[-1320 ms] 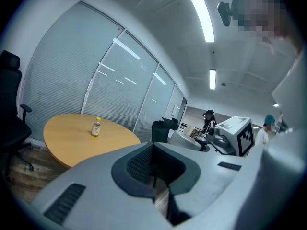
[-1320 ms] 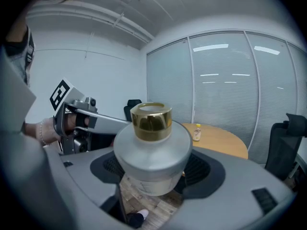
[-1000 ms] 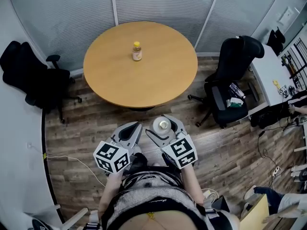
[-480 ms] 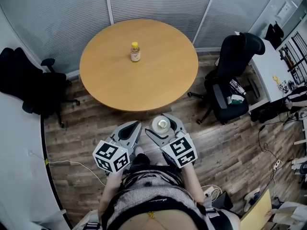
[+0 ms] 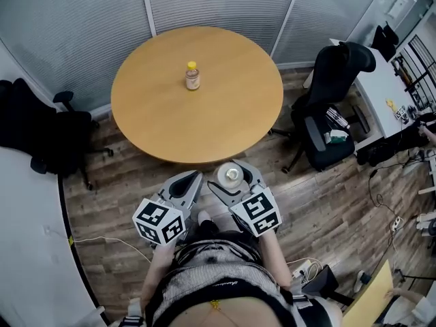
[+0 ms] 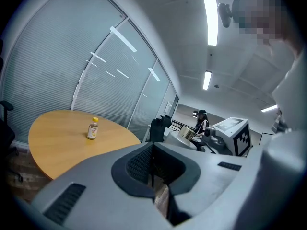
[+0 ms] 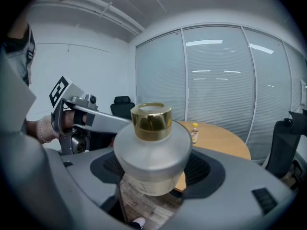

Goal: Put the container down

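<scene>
Frosted white container [image 7: 152,159] with a gold cap [image 7: 151,120], tan wooden table [image 5: 231,114], amber bottle [image 5: 193,78] capped yellow

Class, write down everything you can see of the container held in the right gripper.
The container is a squat, rounded bottle of frosted, whitish material that looks like glass, topped by a shiny gold cylindrical cap. A pale label seems to wrap its lower body; its print cannot be read. It stands upright, clamped at its sides between the jaws of the right gripper, in the air above the wood floor, close to the round table but not on it. Nothing else touches it.
</scene>
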`<state>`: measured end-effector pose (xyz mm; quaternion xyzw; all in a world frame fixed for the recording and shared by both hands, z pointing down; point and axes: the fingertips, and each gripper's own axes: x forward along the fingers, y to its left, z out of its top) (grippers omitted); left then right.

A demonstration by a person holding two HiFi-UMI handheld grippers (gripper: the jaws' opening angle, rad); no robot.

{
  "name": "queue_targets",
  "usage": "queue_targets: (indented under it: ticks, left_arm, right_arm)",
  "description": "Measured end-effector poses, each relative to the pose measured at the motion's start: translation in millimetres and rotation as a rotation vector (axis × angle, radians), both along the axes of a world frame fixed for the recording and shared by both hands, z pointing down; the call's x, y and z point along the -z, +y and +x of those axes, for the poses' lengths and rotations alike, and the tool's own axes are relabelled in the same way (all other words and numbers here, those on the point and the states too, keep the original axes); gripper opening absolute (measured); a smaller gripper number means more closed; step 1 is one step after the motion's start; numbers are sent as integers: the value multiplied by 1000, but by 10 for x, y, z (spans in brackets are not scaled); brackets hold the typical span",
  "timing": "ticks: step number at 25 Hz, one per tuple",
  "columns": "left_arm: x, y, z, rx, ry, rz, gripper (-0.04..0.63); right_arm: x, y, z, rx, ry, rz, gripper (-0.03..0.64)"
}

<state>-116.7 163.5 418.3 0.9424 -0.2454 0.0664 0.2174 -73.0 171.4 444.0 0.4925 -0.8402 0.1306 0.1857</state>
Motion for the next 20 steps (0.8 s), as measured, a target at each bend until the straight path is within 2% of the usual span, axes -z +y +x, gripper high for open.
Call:
queue_targets:
  ticks: [8,20]
  left_arm:
    - [-67,-131,-228,-16,-5,-18,20]
    - [-87,-231,-328,22,5,-32,21]
  right_arm:
    - [-73,-107,-260,-2,-4,-14,345]
    - [-84,-236,-301,16,3,-16,345]
